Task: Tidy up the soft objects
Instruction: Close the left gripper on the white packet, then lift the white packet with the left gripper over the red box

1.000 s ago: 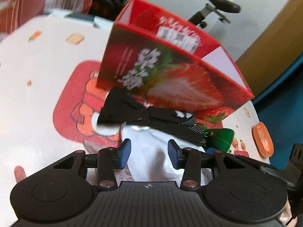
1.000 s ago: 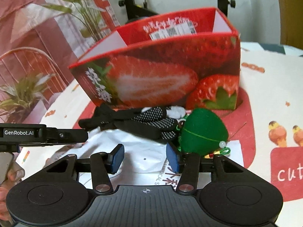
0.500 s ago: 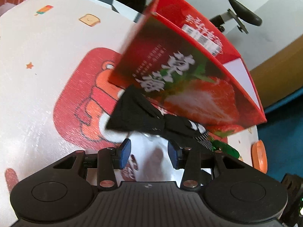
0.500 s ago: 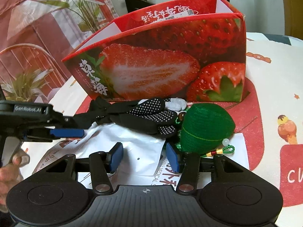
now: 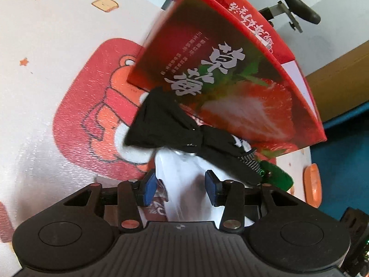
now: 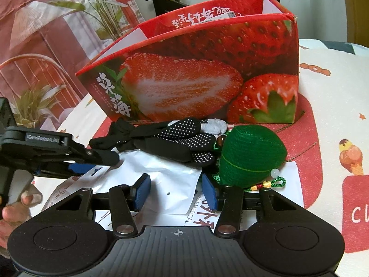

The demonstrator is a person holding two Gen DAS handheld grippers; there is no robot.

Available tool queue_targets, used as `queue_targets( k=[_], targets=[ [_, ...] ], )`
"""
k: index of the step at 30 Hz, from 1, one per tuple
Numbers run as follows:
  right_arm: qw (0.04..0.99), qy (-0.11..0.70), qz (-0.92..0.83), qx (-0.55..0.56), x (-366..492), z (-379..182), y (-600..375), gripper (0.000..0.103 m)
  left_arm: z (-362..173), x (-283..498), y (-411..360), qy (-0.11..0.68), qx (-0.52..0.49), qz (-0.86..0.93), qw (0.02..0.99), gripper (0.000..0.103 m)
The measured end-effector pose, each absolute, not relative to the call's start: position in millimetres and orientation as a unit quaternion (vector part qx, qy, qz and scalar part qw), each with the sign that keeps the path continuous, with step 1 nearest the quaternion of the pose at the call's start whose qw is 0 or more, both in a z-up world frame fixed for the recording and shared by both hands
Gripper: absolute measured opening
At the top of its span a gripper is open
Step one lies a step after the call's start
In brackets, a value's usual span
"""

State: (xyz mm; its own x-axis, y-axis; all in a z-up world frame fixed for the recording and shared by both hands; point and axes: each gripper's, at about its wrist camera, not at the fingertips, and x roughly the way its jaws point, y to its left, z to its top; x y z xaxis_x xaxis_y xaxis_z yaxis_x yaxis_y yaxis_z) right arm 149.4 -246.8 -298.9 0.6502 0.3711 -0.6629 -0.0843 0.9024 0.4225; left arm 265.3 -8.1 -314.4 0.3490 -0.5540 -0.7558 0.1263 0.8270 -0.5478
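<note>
- Left gripper comes in low over the white plastic bag, fingers partly open with nothing pinched; the crumpled bag rises into the gap between the blue pads, but they don't look pressed on it.
- Just ahead of those fingertips lies the black glove, its cuff nearest, its far end tucked against the foot of the strawberry box.
- Right gripper hovers, also half open and empty, with only bag showing between its pads.
- Ahead and just to the right of its right finger sits the green knitted pouch, touching the glove's dotted fingers; its beaded cord trails out near the right fingertip.
- The soft things are heaped together right in front of the box, probably so each is a short lift over the wall.
- The box is open-topped, and its near wall is the edge to clear, standing tall beyond both sets of fingers.
- Room is tight between the two tools: the left one's fingers reach in from the left of the right gripper's view, close over the bag.
- Open tablecloth lies to the left gripper's left.
</note>
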Motion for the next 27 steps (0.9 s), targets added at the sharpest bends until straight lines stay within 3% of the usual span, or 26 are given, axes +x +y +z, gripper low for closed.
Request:
queue_targets(
  k=[5, 11, 16, 18, 19, 21, 22, 27],
  targets=[
    [0.886, 0.403, 0.129, 0.188, 152.5, -298.7, -247.8, 0.046, -311.0, 265.1, -10.8, 0.523, -0.194, -0.219, 0.801, 0.042],
    [0.872, 0.411, 0.129, 0.233, 160.0, -301.1, -256.1, 0.046, -302.8, 248.7, -28.5, 0.500, -0.106, -0.239, 0.825, 0.040],
    [0.861, 0.419, 0.133, 0.254, 168.4, -305.2, -259.2, 0.046, -310.5, 253.2, -23.1, 0.507, -0.136, -0.236, 0.818, 0.042],
    [0.860, 0.421, 0.133, 0.255, 171.0, -305.4, -259.3, 0.042, -311.2, 253.8, -20.6, 0.509, -0.142, -0.235, 0.816, 0.042],
    [0.861, 0.422, 0.129, 0.252, 171.2, -304.8, -258.7, 0.033, -310.9, 253.2, -20.1, 0.508, -0.145, -0.235, 0.816, 0.041],
    [0.866, 0.420, 0.123, 0.243, 169.7, -301.1, -257.0, 0.025, -308.4, 249.5, -19.0, 0.500, -0.148, -0.239, 0.819, 0.033],
    [0.869, 0.418, 0.121, 0.235, 168.1, -298.4, -256.1, 0.021, -306.3, 247.8, -17.6, 0.495, -0.148, -0.239, 0.822, 0.020],
    [0.890, 0.396, 0.129, 0.186, 156.2, -281.3, -248.9, 0.014, -298.3, 236.6, -5.3, 0.472, -0.153, -0.240, 0.834, 0.010]
  ],
)
